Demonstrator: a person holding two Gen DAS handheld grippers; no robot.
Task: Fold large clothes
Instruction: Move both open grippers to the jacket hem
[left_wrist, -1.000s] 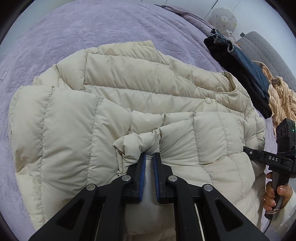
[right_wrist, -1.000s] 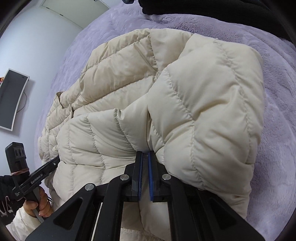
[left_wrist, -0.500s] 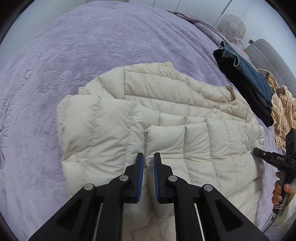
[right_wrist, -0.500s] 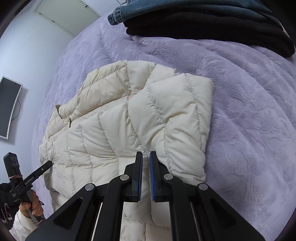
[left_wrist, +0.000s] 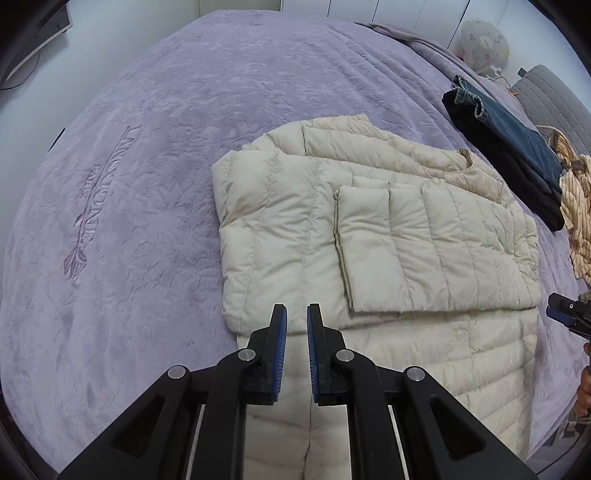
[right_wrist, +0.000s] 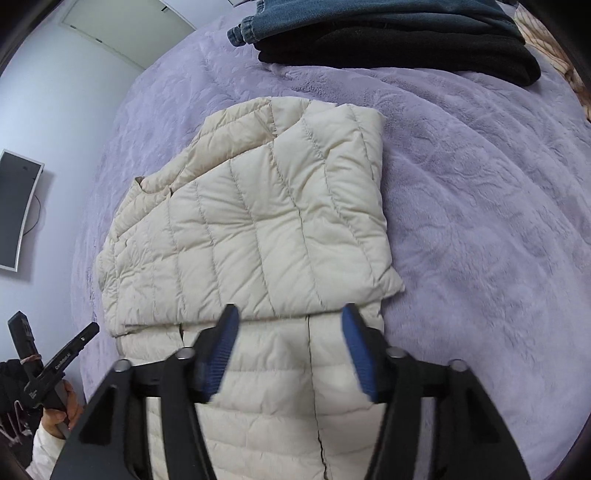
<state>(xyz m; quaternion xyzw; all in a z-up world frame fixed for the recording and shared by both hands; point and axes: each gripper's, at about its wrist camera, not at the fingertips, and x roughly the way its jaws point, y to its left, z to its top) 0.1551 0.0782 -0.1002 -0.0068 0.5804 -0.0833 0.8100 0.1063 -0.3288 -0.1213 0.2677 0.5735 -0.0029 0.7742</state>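
Observation:
A cream quilted puffer jacket (left_wrist: 332, 229) lies flat on the purple bedspread (left_wrist: 140, 155), both sleeves folded across its chest. It also shows in the right wrist view (right_wrist: 258, 229). My left gripper (left_wrist: 296, 314) hovers above the jacket's lower body, its jaws a narrow gap apart with nothing between them. My right gripper (right_wrist: 290, 317) is wide open and empty above the jacket's lower body, just below the folded sleeve edge. The other gripper's tip shows at the right edge of the left wrist view (left_wrist: 565, 310).
A stack of folded dark clothes with jeans (left_wrist: 506, 140) lies at the bedspread's far right, also in the right wrist view (right_wrist: 388, 33). A beige knit item (left_wrist: 576, 206) lies beside it. A monitor (right_wrist: 18, 214) hangs on the wall.
Both grippers let go of the sleeves, which now lie flat on the chest, and pulled back and up from the jacket. The right jaws have opened wide.

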